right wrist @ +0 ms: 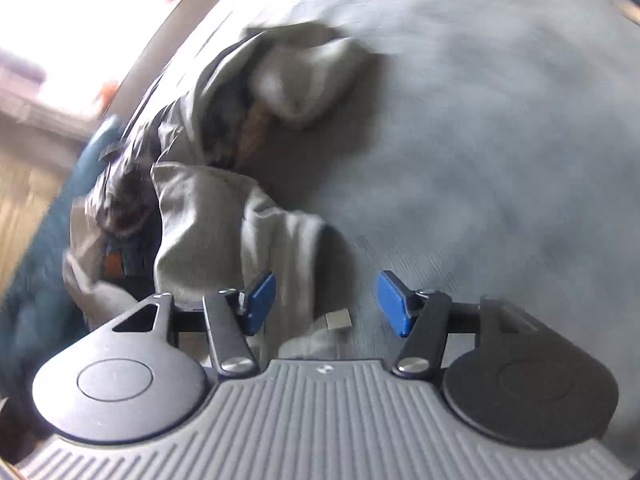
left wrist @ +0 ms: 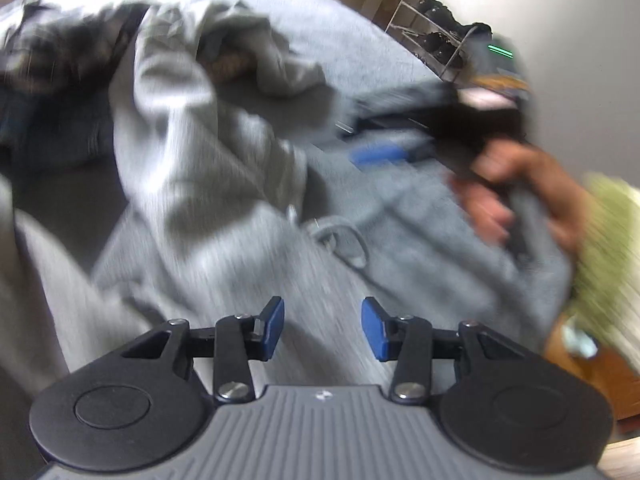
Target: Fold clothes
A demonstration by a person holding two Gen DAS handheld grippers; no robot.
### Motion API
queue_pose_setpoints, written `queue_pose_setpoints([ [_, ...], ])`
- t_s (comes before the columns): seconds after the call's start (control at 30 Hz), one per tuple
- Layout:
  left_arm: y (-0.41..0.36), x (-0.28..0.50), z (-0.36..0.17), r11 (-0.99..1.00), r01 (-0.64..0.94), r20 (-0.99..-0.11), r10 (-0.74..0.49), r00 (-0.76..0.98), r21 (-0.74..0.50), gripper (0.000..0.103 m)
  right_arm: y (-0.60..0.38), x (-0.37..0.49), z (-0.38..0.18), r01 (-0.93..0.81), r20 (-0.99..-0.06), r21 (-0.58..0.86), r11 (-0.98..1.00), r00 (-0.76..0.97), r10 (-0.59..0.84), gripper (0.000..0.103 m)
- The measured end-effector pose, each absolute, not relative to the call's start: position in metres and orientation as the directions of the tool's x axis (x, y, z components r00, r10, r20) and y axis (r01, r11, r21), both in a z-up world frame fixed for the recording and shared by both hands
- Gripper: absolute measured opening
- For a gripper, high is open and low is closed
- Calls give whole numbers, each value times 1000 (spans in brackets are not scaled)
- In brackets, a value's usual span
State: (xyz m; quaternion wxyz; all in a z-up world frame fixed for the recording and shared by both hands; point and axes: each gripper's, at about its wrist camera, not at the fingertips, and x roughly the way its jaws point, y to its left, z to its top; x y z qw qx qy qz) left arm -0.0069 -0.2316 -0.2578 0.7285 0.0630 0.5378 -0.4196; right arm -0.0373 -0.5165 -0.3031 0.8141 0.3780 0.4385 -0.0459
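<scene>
With both the left tool (left wrist: 322,328) and right tool (right wrist: 327,303) gaping empty over the rumpled grey garment (left wrist: 208,168) on the bed (left wrist: 352,52), a hasty pinch risks bunching several layers.

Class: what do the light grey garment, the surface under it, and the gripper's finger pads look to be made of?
Light grey garment: soft knit, probably cotton fleece; it creases thickly. Grey surface: matte, fuzzy fabric; blur hides the weave. Finger pads: smooth blue rubber or plastic, faintly shiny.
</scene>
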Motion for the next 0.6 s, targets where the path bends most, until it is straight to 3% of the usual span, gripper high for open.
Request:
queue_pose_setpoints([
  [0.17,-194,-29,-272,699,430,-788,-613,-50,-571,44,-518,48,-326,155,-795,488,859,485,365,65],
  [0.23,-184,-40,-284,725,315,-776,-627,-66,-613,44,-519,70,-328,70,-782,515,854,448,434,69],
  [0.3,-178,-50,-297,736,224,-765,-639,-82,-639,43,-514,86,-328,-22,-781,512,859,405,476,80],
  [0.37,-174,-60,-312,736,138,-748,-657,-96,-663,43,-507,99,-332,-96,-792,501,860,349,501,82],
  [0.53,-175,-68,-346,687,-63,-683,-727,-67,-724,46,-499,114,-352,-135,-787,543,829,262,558,87],
  [0.6,-174,-65,-359,638,-148,-641,-767,-35,-756,52,-498,112,-352,-148,-762,583,799,243,600,85],
])
